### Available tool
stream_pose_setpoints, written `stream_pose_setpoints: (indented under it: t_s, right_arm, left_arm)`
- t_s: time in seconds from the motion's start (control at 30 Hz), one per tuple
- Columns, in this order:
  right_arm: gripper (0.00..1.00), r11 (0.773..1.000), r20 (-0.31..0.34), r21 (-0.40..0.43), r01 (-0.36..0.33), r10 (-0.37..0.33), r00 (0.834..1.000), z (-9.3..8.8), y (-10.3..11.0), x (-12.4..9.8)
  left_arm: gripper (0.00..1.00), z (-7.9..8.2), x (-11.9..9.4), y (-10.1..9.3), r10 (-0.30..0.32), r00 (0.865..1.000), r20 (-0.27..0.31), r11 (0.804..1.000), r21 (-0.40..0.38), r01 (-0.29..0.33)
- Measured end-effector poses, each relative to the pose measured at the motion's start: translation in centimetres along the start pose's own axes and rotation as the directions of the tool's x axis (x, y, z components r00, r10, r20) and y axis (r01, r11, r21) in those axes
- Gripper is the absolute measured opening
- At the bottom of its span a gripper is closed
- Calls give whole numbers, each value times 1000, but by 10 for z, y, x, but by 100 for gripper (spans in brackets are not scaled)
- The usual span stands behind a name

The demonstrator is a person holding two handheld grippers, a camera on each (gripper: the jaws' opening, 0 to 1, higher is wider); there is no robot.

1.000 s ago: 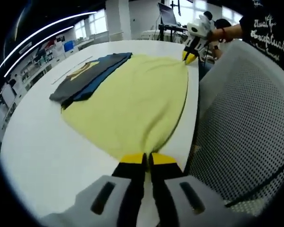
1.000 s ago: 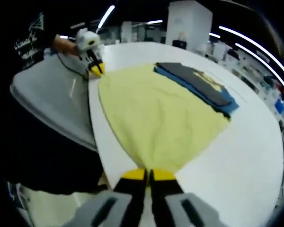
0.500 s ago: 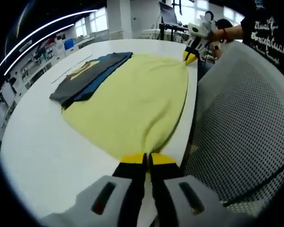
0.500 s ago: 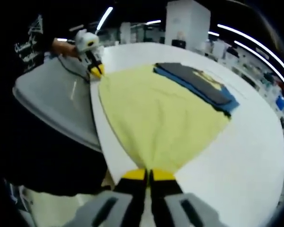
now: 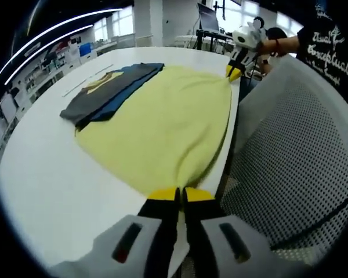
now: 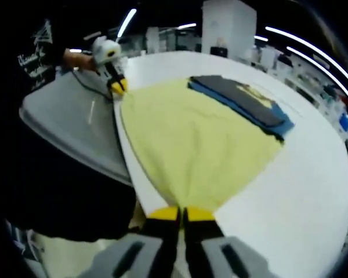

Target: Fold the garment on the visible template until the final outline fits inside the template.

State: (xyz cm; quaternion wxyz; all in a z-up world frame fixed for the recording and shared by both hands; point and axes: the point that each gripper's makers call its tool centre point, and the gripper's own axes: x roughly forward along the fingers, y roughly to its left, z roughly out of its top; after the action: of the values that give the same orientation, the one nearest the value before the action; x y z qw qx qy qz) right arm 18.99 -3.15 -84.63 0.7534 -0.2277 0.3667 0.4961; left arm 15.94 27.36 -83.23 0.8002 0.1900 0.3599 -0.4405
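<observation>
your left gripper [image 5: 180, 195] has its yellow-tipped jaws pressed together on one corner of the yellow garment [image 5: 162, 119], right at the near edge of the white table [image 5: 52, 179]. in the right gripper view, your right gripper [image 6: 181, 214] does the same at the other corner, jaws closed on the yellow cloth at the table's edge [image 6: 313, 191].

the garment is pulled out between the two grippers, so its near hem runs along the table edge beside the grey mesh chair back [image 5: 296, 156]. from each pinched corner the cloth fans out flat across the table top. in the left gripper view you can see your right gripper far off at the top, gripping its corner; in the right gripper view your left gripper sits at the upper left, gripping its own.

the far side of the yellow garment lies up against a stack of folded dark clothes [image 5: 107, 92], a grey piece on top of a blue one, and seems to overlap its near edge [image 6: 243, 104]. you cannot tell from these views whether a template lies under the cloth. your black printed shirt [image 5: 330, 40] shows above the chair.
</observation>
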Motion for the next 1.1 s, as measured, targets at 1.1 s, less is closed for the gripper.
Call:
stream_pose_setpoints:
  t_s: [1.1]
  right_arm:
    - [0,999,3,41,-25,25,1000,-8,21,-10]
  left_arm:
    - [0,-12,-12,-12,-27,1000,6,999,-39,27]
